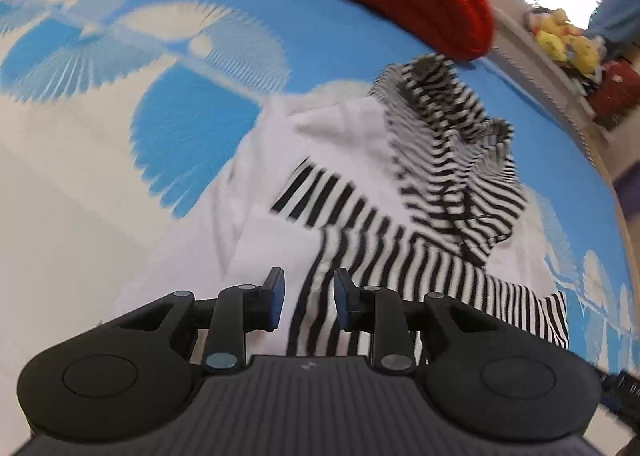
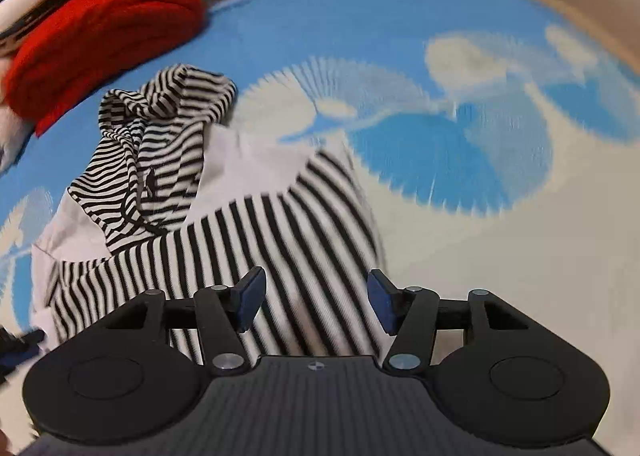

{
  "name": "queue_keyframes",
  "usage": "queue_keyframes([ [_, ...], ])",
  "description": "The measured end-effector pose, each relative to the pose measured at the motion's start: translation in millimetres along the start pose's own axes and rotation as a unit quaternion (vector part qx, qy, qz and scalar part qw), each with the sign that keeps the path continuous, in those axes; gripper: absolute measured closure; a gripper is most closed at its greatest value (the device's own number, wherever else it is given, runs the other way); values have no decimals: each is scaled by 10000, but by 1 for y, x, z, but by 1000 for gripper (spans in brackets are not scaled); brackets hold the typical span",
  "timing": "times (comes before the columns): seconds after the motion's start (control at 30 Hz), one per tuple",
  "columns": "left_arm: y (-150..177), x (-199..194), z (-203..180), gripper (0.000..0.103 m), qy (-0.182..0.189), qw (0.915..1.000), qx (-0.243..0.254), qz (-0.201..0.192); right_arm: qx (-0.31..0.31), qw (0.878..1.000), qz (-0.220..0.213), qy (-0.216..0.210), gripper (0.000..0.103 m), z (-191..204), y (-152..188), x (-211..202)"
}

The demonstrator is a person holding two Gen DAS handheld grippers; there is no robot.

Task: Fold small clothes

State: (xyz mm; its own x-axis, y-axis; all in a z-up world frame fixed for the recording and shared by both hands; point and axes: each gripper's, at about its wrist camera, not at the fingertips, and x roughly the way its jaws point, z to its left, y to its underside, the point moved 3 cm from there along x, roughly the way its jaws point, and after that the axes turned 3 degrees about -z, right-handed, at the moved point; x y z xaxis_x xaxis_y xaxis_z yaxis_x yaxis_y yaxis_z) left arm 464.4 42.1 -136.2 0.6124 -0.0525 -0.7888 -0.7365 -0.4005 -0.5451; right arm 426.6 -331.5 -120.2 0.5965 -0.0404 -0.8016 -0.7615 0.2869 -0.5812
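Striped hoodie (image 1: 400, 192) lies loose under both sets of fingers, left gripper (image 1: 308, 302) narrow, right gripper (image 2: 316, 302) wide; a shallow pinch risks dragging one layer.

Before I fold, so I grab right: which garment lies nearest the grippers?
The striped hoodie, right under both grippers; the red knit sits farther back.

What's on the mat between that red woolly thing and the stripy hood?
Nothing: in the right wrist view a bare strip of blue mat separates the red knit from the striped hood.
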Motion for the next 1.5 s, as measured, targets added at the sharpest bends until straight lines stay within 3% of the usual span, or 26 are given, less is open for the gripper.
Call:
queue_keyframes([
  [0.23, -5, -9, -9, 75, 78, 9967, 670, -460, -584, 9979, -204, 216, 45, -13, -11, -6],
  [0.43, -13, -17, -22, 78, 121, 9888, 1345, -638, -572, 9977, -228, 271, 45, -30, -20, -8],
  [0.6, -54, 2, -55, 79, 249, 9777, 1928, -791, -742, 9958, -274, 465, 45, -41, -27, -6],
  [0.77, -129, 54, -111, 80, 430, 9682, 2301, -881, -1169, 9903, -214, 717, 45, -49, -24, -1],
  [1.03, -236, 173, -194, 79, 276, 9630, 2560, -803, -1817, 9787, 6, 952, 45, -48, -12, 15],
  [1.1, -248, 206, -209, 71, 205, 9633, 2602, -624, -1843, 9784, 10, 931, 45, -46, -12, 17],
  [1.27, -253, 276, -234, 38, 17, 9577, 2878, 24, -1897, 9774, 111, 930, 45, -48, -8, 23],
  [1.37, -247, 306, -240, 38, -62, 9509, 3084, 245, -1907, 9770, 118, 947, 45, -49, -8, 25],
  [1.4, -244, 312, -241, 40, -134, 9486, 3152, 252, -1900, 9771, 117, 949, 45, -49, -9, 25],
  [1.43, -242, 317, -242, 59, -114, 9476, 3178, 291, -1886, 9773, 108, 957, 45, -49, -9, 26],
  [1.47, -240, 320, -242, 99, 22, 9468, 3197, 370, -1878, 9775, 102, 957, 45, -48, -10, 26],
  [1.5, -238, 320, -242, 100, 95, 9468, 3187, 430, -1871, 9777, 99, 946, 45, -47, -10, 26],
])
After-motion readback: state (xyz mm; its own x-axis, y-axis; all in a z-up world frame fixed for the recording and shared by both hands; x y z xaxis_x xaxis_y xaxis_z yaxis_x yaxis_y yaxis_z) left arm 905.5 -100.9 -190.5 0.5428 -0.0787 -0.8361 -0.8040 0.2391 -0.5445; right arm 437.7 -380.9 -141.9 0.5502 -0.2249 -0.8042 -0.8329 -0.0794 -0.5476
